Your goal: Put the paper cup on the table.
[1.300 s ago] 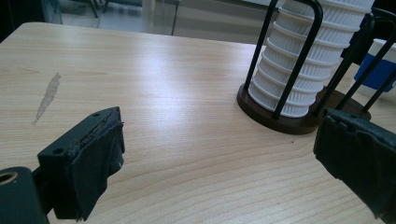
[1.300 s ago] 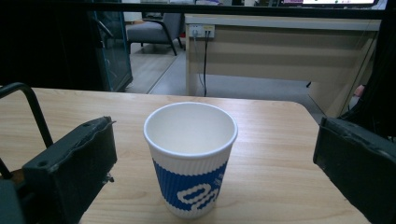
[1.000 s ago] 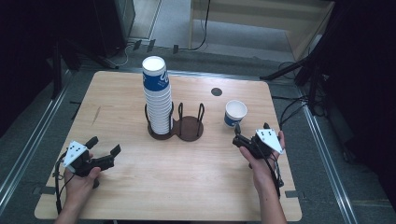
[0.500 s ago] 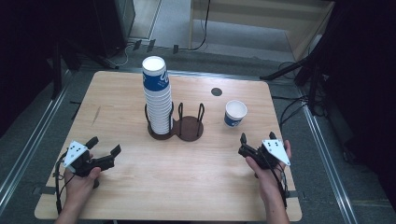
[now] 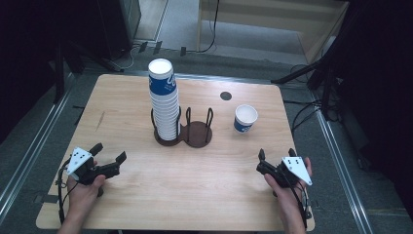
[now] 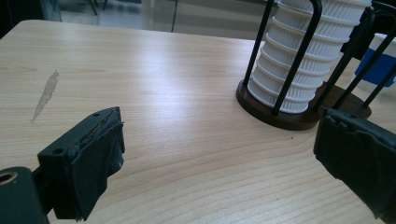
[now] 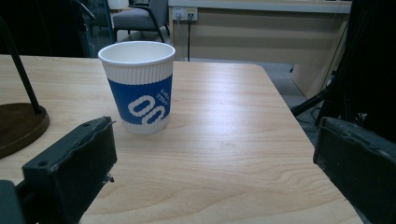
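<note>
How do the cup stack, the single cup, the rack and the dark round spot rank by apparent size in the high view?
1. Cup stack, the tallest.
2. Rack; its wide base makes it close to the stack, so that order is unsure.
3. Single cup.
4. Dark round spot.

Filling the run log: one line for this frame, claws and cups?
left claw: open, empty | right claw: open, empty | single cup: upright, on table, free | cup stack: in holder left slot
</note>
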Demonstrator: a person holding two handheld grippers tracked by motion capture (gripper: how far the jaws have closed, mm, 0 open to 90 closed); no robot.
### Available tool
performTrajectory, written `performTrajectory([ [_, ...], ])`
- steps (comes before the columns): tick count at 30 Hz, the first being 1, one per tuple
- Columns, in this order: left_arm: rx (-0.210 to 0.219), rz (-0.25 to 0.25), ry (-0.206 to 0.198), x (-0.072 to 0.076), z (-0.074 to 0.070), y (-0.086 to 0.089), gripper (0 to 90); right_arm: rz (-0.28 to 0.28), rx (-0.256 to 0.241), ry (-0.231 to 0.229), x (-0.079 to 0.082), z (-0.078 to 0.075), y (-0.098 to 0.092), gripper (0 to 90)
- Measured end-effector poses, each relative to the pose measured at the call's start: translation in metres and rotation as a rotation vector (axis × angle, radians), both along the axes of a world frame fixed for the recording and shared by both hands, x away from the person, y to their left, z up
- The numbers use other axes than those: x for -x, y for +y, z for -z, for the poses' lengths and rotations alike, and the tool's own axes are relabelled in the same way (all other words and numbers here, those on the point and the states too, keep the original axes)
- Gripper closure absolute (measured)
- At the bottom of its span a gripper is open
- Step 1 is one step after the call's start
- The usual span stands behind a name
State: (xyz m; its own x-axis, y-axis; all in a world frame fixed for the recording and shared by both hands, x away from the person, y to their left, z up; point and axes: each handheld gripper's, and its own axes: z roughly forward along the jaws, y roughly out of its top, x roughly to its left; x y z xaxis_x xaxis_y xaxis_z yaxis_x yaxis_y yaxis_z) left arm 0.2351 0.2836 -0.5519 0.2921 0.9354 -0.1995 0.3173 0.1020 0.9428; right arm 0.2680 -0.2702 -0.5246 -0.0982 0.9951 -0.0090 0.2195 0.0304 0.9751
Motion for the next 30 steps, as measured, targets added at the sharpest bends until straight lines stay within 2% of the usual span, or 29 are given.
performTrajectory([
  [25,-0.003,-0.002,-0.004,0.000,0.000,0.000,2.5,0.057,-0.004,0.024,0.030,0.011,-0.038,0.0],
  [30,-0.003,-0.002,-0.001,0.000,0.000,-0.001,2.4,0.063,-0.002,0.027,0.031,0.011,-0.040,0.0],
])
